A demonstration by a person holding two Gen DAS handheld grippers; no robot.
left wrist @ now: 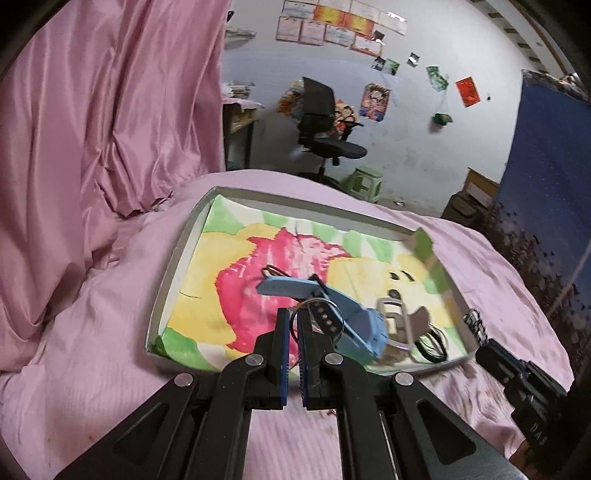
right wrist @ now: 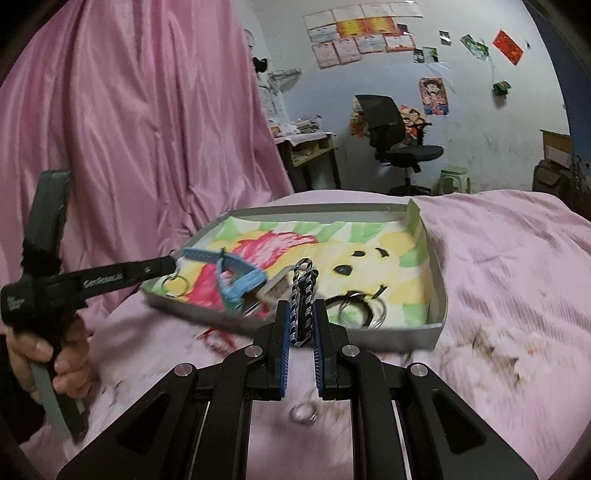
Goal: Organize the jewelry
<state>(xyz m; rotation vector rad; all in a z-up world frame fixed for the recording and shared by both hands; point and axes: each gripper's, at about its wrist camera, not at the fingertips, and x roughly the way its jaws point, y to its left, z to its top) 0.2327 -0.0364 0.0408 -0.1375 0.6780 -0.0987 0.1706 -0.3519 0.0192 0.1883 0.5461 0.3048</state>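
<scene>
1. Little writing can be read: white lettering runs along the arm of the left gripper (right wrist: 173, 263) in the right wrist view, too blurred to make out, and the letters "DAS" show on the right gripper (left wrist: 476, 325) at the right edge of the left wrist view.
2. The left gripper (left wrist: 294, 321) has its jaws nearly together, clamped on a metal ring (left wrist: 317, 317) joined to a blue watch (left wrist: 332, 299); the watch hangs over the tray (left wrist: 166, 280).
3. The right gripper (right wrist: 301, 317) has its jaws closed on a black and silver chain (right wrist: 303, 295), which stands up between the pads just before the tray's (right wrist: 439, 295) near wall.
4. The tray is a grey box lined with a paper painted in pink, yellow and green. Inside it lie a grey strap piece (left wrist: 397, 321), black cords (left wrist: 430, 343) and a ring (right wrist: 364, 312) near the right corner.
5. The tray sits on a pink sheet (left wrist: 92, 332). A small ring (right wrist: 304, 411) and a red cord (right wrist: 216, 339) lie on the sheet outside the tray, both blurred.
6. A hand (right wrist: 48, 350) grips the left gripper's handle at the left of the right wrist view.
7. Behind stand a pink curtain (left wrist: 92, 110), a black chair (left wrist: 325, 122), a green stool (left wrist: 364, 182), posters and certificates (left wrist: 332, 26) on the wall, and a blue panel (left wrist: 546, 184) on the right.
</scene>
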